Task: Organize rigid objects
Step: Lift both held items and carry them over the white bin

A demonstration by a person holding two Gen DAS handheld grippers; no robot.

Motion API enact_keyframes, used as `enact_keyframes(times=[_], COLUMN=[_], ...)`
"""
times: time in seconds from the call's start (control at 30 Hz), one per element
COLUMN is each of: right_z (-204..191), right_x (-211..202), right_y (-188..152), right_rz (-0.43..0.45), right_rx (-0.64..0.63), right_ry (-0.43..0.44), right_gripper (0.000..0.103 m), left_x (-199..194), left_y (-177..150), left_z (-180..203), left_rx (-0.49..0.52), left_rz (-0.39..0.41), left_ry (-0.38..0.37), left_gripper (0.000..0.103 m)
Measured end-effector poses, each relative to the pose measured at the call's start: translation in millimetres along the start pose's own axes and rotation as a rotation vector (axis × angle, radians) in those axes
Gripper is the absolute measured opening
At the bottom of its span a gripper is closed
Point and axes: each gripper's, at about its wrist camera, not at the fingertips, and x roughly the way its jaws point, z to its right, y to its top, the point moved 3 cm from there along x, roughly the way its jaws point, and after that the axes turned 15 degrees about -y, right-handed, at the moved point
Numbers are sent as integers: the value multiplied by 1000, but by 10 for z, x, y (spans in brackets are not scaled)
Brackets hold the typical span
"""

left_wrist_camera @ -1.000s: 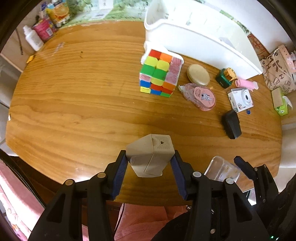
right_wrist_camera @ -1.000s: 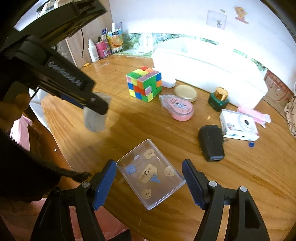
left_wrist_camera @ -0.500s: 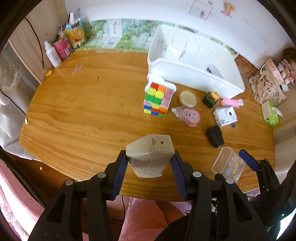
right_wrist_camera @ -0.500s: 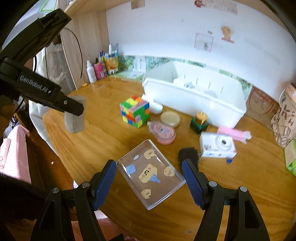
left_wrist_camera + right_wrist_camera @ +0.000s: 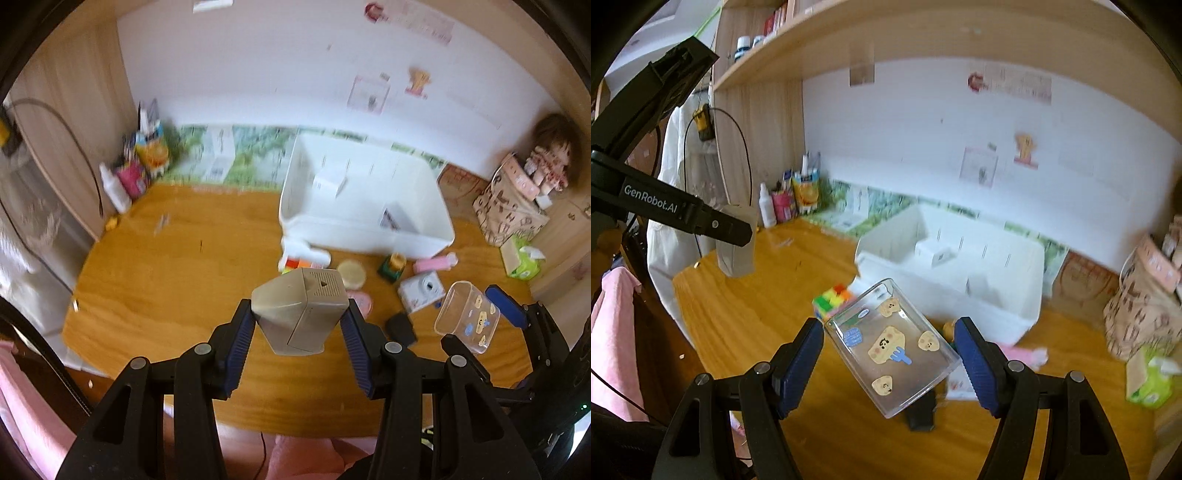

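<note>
My left gripper (image 5: 300, 325) is shut on a beige plastic box (image 5: 301, 310) with a vent grille, held high above the wooden table (image 5: 166, 295). From the right wrist view the same box (image 5: 735, 243) hangs at the left under the left gripper. My right gripper (image 5: 890, 349) is shut on a clear plastic box (image 5: 892, 347) with cartoon stickers, held tilted in the air; in the left wrist view the clear box (image 5: 467, 317) sits at the right. A white bin (image 5: 369, 206) stands at the back of the table.
Below lie a colour cube (image 5: 833, 299), a round tin (image 5: 352, 272), a green bottle (image 5: 393, 265), a white camera (image 5: 423, 291), a black case (image 5: 400, 328) and a pink item (image 5: 434, 263). Bottles (image 5: 122, 184) stand back left; a patterned bag (image 5: 511, 206) and tissue pack (image 5: 522, 258) at right.
Both grippers have risen well above the table with their boxes still held and tilted upward, so the wall and shelf have come into view and the table objects look smaller.
</note>
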Motion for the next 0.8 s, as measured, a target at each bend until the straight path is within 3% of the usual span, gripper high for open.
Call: enact_keyframes(times=[0.43, 0.8], right_z=[272, 555], right_x=[84, 491], right_y=[516, 699], right_rz=[126, 153], right_rx=[-3, 26], right_ry=[-48, -106], right_gripper=[74, 74], left_x=[-125, 233], left_y=[611, 1061], left_z=[161, 223], left_rx=[88, 133], left_rz=[127, 184], left_ry=[-19, -102], left_gripper=[51, 51])
